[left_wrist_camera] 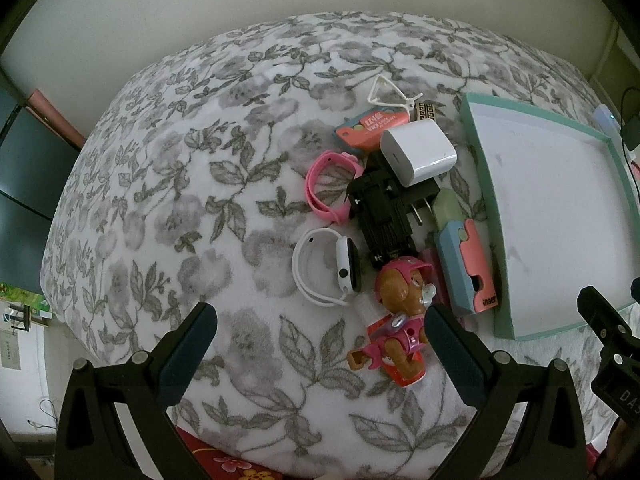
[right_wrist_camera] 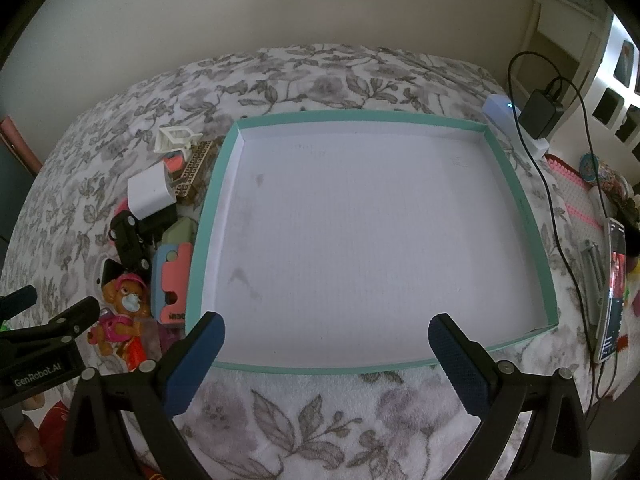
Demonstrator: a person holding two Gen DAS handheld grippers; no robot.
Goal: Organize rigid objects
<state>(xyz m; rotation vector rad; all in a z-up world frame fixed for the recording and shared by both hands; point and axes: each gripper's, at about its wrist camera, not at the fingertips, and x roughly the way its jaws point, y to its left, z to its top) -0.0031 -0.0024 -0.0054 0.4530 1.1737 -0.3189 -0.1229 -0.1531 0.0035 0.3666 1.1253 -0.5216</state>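
A pile of small objects lies on the floral blanket left of a shallow teal-rimmed white tray point(left_wrist_camera: 480, 184) point(right_wrist_camera: 216, 184). In it are a white charger cube point(left_wrist_camera: 418, 150) point(right_wrist_camera: 150, 192), a black toy car point(left_wrist_camera: 382, 208) point(right_wrist_camera: 128, 240), a pink band point(left_wrist_camera: 324, 184), a white smartwatch point(left_wrist_camera: 328, 266), a pink dog figure point(left_wrist_camera: 400, 312) point(right_wrist_camera: 124, 304) and a blue-and-pink case point(left_wrist_camera: 466, 268) point(right_wrist_camera: 172, 284). My left gripper point(left_wrist_camera: 320, 336) is open above the blanket, its right finger beside the dog figure. My right gripper point(right_wrist_camera: 326, 344) is open and empty over the tray's near rim.
A white plastic frame point(left_wrist_camera: 386, 94) point(right_wrist_camera: 176, 138) and an orange card point(left_wrist_camera: 372, 126) lie at the pile's far end. Right of the tray are a black adapter with cable point(right_wrist_camera: 540, 114), a phone point(right_wrist_camera: 614, 292) and a pink brick plate point(right_wrist_camera: 580, 200). The wall stands behind.
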